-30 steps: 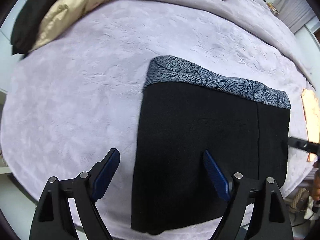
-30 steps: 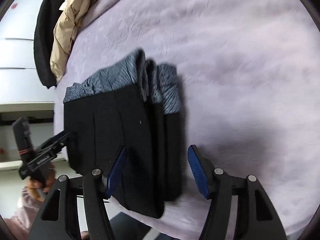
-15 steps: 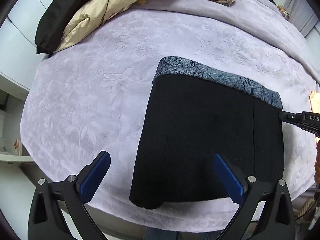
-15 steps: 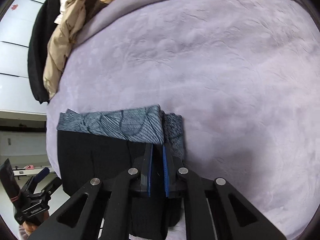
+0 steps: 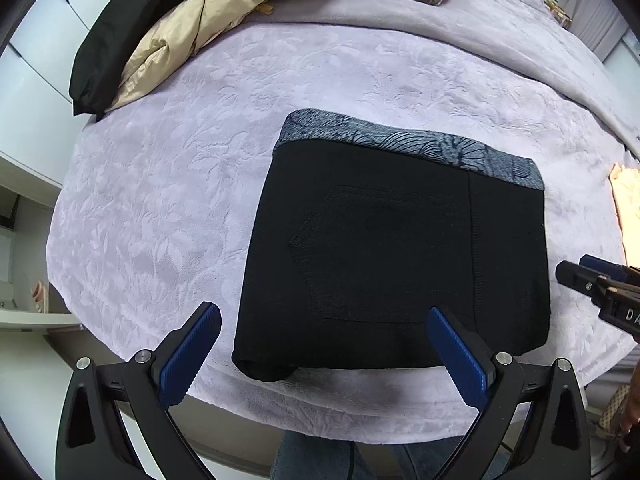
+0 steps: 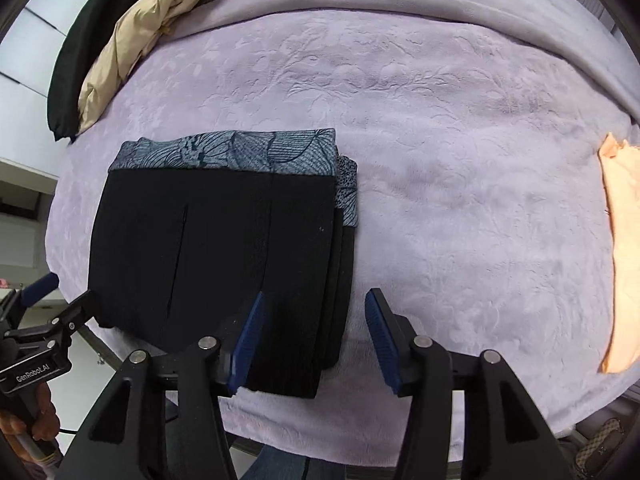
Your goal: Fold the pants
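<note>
Left gripper (image 5: 324,354): jaws spread wide, empty, held above the near edge of the pants (image 5: 396,248). Right gripper (image 6: 314,340): jaws parted, empty, straddling the stack's right near corner. Pants: black, patterned grey waistband (image 6: 228,150) at far side, folded into 1 rectangular stack on lavender blanket (image 6: 460,184). Beige jacket (image 5: 208,20): far left. Peach cloth (image 6: 624,256): right edge.

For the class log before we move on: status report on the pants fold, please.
Left gripper open, empty. Right gripper open, empty. Pants folded flat on the purple blanket. Nothing in the way.
</note>
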The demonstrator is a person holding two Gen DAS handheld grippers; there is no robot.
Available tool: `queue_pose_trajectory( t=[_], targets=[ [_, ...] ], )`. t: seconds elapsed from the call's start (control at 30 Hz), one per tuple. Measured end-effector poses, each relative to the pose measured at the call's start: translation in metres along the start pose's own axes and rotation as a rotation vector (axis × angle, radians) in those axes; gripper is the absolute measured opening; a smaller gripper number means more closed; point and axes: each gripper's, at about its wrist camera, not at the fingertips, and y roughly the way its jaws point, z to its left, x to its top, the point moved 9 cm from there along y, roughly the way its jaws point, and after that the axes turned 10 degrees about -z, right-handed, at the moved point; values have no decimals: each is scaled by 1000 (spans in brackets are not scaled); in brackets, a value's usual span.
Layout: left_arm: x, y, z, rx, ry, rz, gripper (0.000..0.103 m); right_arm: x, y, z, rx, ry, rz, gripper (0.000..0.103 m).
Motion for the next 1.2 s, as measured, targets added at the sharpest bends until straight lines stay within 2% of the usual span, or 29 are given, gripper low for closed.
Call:
queue_pose_trajectory(
  t=[0.03,0.17,0.27,0.4,0.53,0.67,1.2],
  targets=[
    [0,-1,-2,-2,6,0,103,-1,-2,0,-3,-1,1,67],
    [4,-5,-3,3,22,-15,103,-3,-8,4,-16,0,-10,78],
    [7,-8,-2,3,20,-26,103,-2,-12,11,-10,2,-22,81],
    [8,-10,0,4,14,-26,103,-1,-15,19,-46,-16,-36,89],
    [8,-11,5,-13,12,-19,103,2,-20,25,-96,-41,-64,103],
    [10,-16,13,7,51,-28,103,7,-29,31,-125,-32,-92,103],
    [-4,-28,34,-38,80,-84,103,-18,-35,65,-173,16,-110,103]
  ],
)
